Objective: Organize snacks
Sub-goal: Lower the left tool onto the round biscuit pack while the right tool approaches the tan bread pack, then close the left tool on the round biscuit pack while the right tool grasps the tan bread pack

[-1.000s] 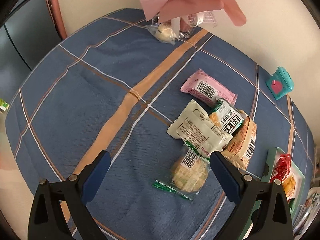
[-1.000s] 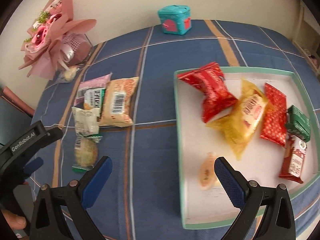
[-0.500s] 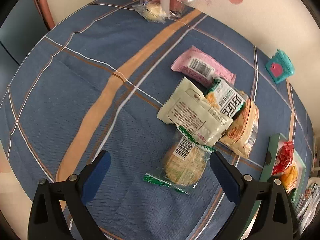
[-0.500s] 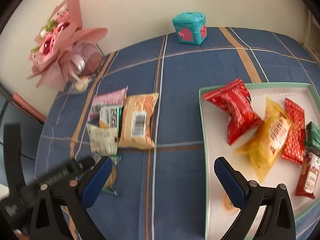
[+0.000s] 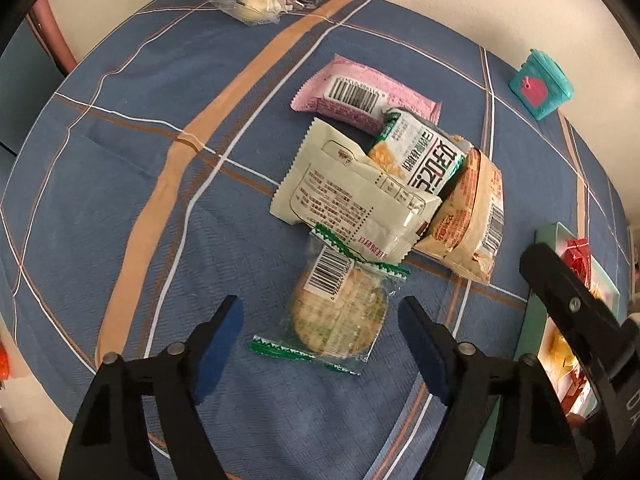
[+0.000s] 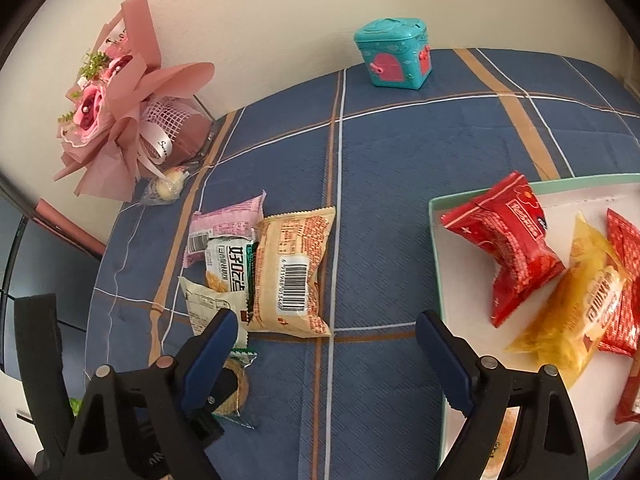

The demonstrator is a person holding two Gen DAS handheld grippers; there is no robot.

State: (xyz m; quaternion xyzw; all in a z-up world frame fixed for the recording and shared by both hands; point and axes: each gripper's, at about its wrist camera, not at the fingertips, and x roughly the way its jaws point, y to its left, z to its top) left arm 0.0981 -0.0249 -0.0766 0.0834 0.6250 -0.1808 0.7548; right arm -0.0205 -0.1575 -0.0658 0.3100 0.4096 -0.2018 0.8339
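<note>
A pile of snack packets lies on the blue plaid cloth: a round cracker packet [image 5: 338, 318], a cream packet [image 5: 348, 196], a green-white packet [image 5: 424, 156], a pink packet [image 5: 364, 96] and an orange packet [image 5: 472, 216]. My left gripper [image 5: 320, 340] is open, its fingers either side of the cracker packet, just above it. My right gripper [image 6: 326, 356] is open and empty, over the cloth between the orange packet [image 6: 294, 276] and the green-rimmed tray [image 6: 434, 248]. The tray holds a red packet [image 6: 508, 244], a yellow packet [image 6: 576, 304] and more red ones.
A pink flower bouquet [image 6: 116, 120] stands by the wall at the back left, with a small wrapped sweet [image 6: 166, 190] beside it. A teal toy box [image 6: 394, 58] stands at the back by the wall. The table edge runs along the left.
My left gripper has moved down and forward onto the cracker packet and its fingers have narrowed. My right gripper has swung left, away from the tray and towards the pile.
</note>
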